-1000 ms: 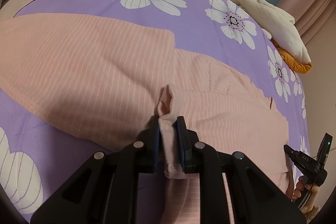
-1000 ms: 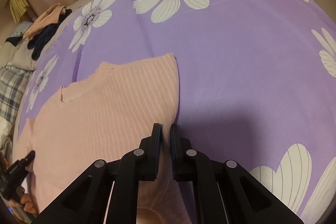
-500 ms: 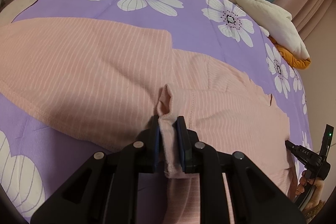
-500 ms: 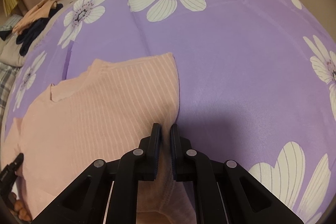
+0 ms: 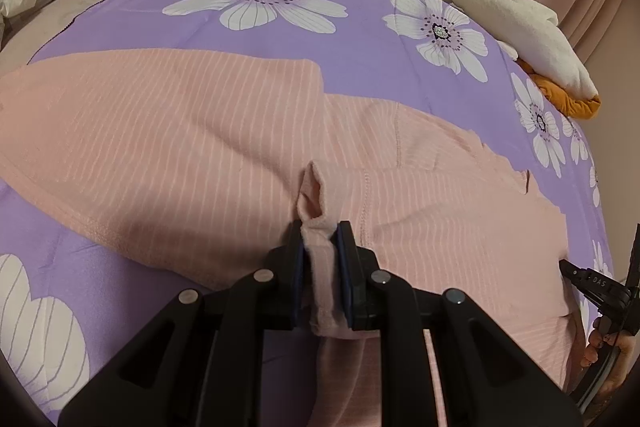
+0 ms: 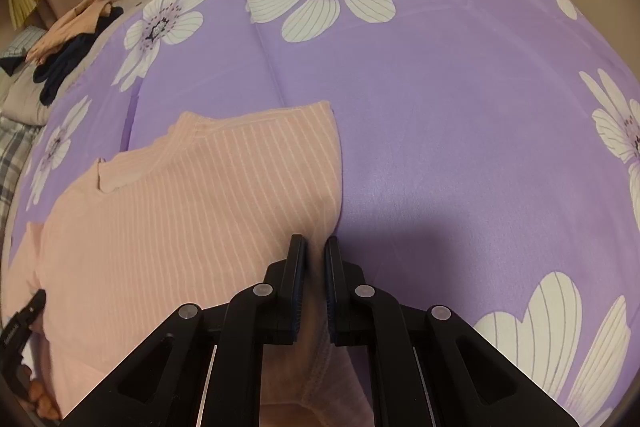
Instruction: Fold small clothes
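Nothing on the bed has really shifted since the earlier pictures: both claws sit where they were, with only a slight tilt of each view, and the pink top lies in the same spread.

Left wrist view: the left claw (image 5: pixel 320 243) sits at the bottom centre of the frame, its two black jaws pinching a bunched tuck of the pink striped top (image 5: pixel 168 131). The pinched fold stands up between the jaws and pokes out just above them. From this claw the top runs away in both directions, its long axis crossing the frame from the left edge to the lower right. It rests flat on a purple bedspread (image 5: pixel 360 27) printed with white flowers. At the far right edge, the other claw and the fingers holding it show, at the top's far end.

Right wrist view: the right claw (image 6: pixel 316 251) sits at bottom centre, jaws pressed nearly together on the top's (image 6: pixel 180 211) right-hand edge, with pink cloth passing between them and hanging below. Almost all of the garment lies to the left of this claw; to the right is bare bedspread (image 6: pixel 460 115). The collar notch shows at middle left.

Each claw grips one end, so the likely fold carries the near edge away, across the short axis.
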Available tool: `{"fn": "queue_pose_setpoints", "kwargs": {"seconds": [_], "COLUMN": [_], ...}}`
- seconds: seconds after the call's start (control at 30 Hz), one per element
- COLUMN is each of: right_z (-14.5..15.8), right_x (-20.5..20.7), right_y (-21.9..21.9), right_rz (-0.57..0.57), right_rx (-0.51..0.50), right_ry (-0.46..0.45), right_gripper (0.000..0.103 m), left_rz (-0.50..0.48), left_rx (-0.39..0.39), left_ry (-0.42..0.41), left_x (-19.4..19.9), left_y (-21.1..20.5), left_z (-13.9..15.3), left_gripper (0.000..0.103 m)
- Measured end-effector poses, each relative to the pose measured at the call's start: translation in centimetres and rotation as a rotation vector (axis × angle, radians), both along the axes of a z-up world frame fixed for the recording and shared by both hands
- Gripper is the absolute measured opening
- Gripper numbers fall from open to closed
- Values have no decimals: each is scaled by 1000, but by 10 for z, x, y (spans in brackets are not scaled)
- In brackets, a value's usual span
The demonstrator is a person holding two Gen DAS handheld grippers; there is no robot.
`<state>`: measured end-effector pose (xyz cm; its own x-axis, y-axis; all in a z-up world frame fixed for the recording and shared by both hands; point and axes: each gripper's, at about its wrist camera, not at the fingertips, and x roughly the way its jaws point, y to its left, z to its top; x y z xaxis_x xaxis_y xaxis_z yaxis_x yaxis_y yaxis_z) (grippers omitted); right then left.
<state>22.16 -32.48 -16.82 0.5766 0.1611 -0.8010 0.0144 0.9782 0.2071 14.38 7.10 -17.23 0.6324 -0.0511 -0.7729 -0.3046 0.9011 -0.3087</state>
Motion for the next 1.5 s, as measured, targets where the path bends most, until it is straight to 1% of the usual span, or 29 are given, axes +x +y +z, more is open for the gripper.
{"fn": "queue_pose_setpoints", "kwargs": {"seconds": [0.27, 0.4, 0.5, 0.57, 0.6, 0.67, 0.7, 0.73, 0.8, 0.87, 0.9, 0.93, 1.0, 1.1, 1.17, 1.3, 1.4, 1.43, 1.5], "right_z": [0, 0, 0, 2, 4, 9, 12, 16, 26, 41, 50, 57, 72, 87, 94, 103, 106, 106, 104], "right_x": [-1, -1, -3, -4, -4, -7, -10, -13, -19, -27, -33, -37, -49, -60, -66, -73, -77, -77, -78], "right_y": [-2, -3, -6, -5, -4, -3, -3, -3, -3, -2, -1, 0, 1, 6, 10, 16, 19, 21, 23], "right_rz": [-1, -4, -15, -10, -8, -14, -23, -33, -36, -17, -9, -2, 13, 41, 60, 79, 79, 80, 85], "right_rx": [11, 22, 46, 38, 29, 2, -12, -24, -30, -28, -23, -17, 0, 10, 14, 28, 35, 35, 35], "right_ry": [1, -1, 2, 20, 31, 52, 59, 62, 41, 4, -21, -41, -96, -149, -177, -211, -224, -228, -225], "right_gripper": [5, 5, 7, 10, 13, 25, 38, 50, 54, 55, 58, 65, 72, 73, 73, 73, 73, 73, 73], "left_rz": [9, 15, 24, 22, 15, 6, 6, 23, 75, 124, 153, 187, 260, 370, 422, 538, 587, 601, 615], "left_rx": [19, 17, -6, -24, -25, -18, -19, -20, -23, -45, -59, -74, -94, -116, -139, -192, -238, -257, -269], "left_ry": [10, 34, 57, 77, 88, 100, 99, 99, 79, 34, 30, 29, 11, 12, 16, 25, 26, 12, -11], "left_x": [1, 0, -4, -8, -11, -18, -22, -28, -39, -50, -55, -59, -67, -76, -82, -92, -94, -95, -96], "left_y": [-4, -4, -4, -4, -5, -6, -5, -2, 9, 25, 35, 47, 71, 107, 128, 166, 187, 194, 204], "left_z": [1, 3, 6, 9, 12, 20, 24, 29, 38, 47, 50, 53, 56, 55, 53, 40, 31, 29, 29], "left_gripper": [19, 20, 22, 26, 29, 33, 40, 56, 75, 76, 81, 85, 85, 84, 84, 83, 82, 81, 81]}}
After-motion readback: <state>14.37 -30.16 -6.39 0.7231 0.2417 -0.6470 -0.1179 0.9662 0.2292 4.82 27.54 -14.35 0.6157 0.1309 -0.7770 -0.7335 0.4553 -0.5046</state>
